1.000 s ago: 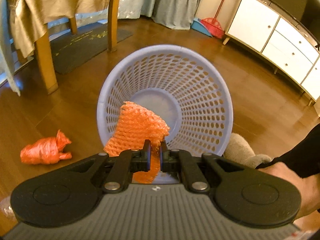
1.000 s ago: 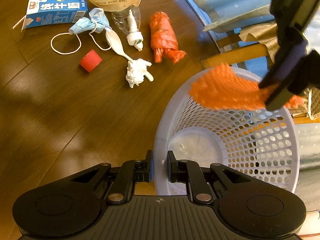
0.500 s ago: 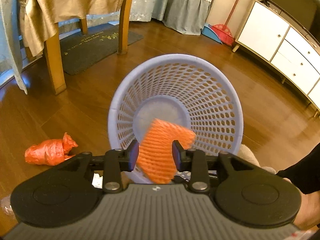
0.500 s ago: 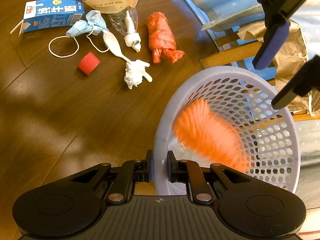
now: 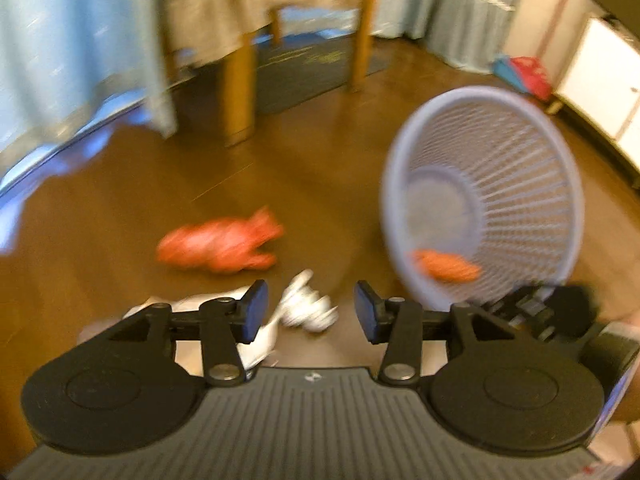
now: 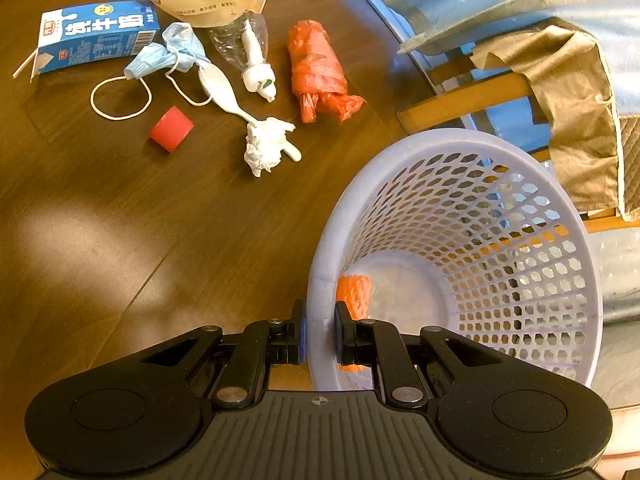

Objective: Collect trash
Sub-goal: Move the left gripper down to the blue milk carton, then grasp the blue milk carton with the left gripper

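Observation:
A pale purple mesh basket (image 6: 520,208) stands on the wooden floor, and my right gripper (image 6: 320,334) is shut on its near rim. An orange foam net (image 6: 354,290) lies inside at the bottom, seen also in the blurred left wrist view as the foam net (image 5: 446,266) within the basket (image 5: 560,152). My left gripper (image 5: 307,312) hangs over the floor left of the basket, jaws opening, holding nothing. A crumpled white tissue (image 5: 308,306) lies on the floor between its fingers, and an orange plastic bag (image 5: 218,246) lies beyond.
Loose trash lies on the floor: a blue milk carton (image 6: 94,36), a blue face mask (image 6: 168,54), a red cap (image 6: 171,129), a clear bottle (image 6: 250,54), a white spoon (image 6: 224,92), a tissue (image 6: 266,146), an orange bag (image 6: 318,74). A draped table's legs (image 5: 238,92) stand behind.
My left gripper let go of the orange foam net, which fell into the basket. It then swung left, off the basket and over the trash on the floor, jaws wider. The right gripper held still.

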`<state>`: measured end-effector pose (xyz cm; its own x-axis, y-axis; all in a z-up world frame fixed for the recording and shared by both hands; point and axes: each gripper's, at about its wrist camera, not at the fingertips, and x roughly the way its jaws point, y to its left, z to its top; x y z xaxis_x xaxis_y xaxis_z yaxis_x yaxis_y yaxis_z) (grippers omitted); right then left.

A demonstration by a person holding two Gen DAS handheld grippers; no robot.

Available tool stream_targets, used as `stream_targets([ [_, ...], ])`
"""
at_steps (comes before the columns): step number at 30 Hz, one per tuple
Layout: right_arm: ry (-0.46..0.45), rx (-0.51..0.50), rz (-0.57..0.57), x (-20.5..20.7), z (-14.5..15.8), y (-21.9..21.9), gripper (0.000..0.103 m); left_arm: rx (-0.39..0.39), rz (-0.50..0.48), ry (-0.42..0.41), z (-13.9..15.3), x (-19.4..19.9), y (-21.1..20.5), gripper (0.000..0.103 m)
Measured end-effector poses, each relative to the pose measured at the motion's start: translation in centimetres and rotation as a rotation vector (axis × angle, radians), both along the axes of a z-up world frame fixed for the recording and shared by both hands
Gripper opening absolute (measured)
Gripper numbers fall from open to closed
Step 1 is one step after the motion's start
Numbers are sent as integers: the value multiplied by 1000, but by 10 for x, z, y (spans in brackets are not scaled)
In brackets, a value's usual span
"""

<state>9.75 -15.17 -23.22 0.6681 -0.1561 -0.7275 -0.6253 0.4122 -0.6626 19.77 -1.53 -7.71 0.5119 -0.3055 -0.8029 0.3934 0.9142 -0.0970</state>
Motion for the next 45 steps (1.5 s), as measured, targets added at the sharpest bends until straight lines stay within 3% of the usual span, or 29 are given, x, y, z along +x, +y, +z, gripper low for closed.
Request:
stream_targets([
  [6,7,1,-21,5,0,7,10,77,135,54,-32,-18,64,46],
  [9,6,-2,-26,7,0,9,10,106,165,98,-52,-29,84,56],
  [13,9,-10,-23,7,-1,12,10,132,216,154,-78,-45,96,67],
  [21,9,-15,-19,5,-4,12,10,158,220,210,-120,-60,88,71],
  [37,10,-10,-26,7,-1,12,10,174,249,282,-172,-67,78,69],
  [45,9,-8,-28,8,-1,12,10,187,243,313,-178,-57,89,48],
])
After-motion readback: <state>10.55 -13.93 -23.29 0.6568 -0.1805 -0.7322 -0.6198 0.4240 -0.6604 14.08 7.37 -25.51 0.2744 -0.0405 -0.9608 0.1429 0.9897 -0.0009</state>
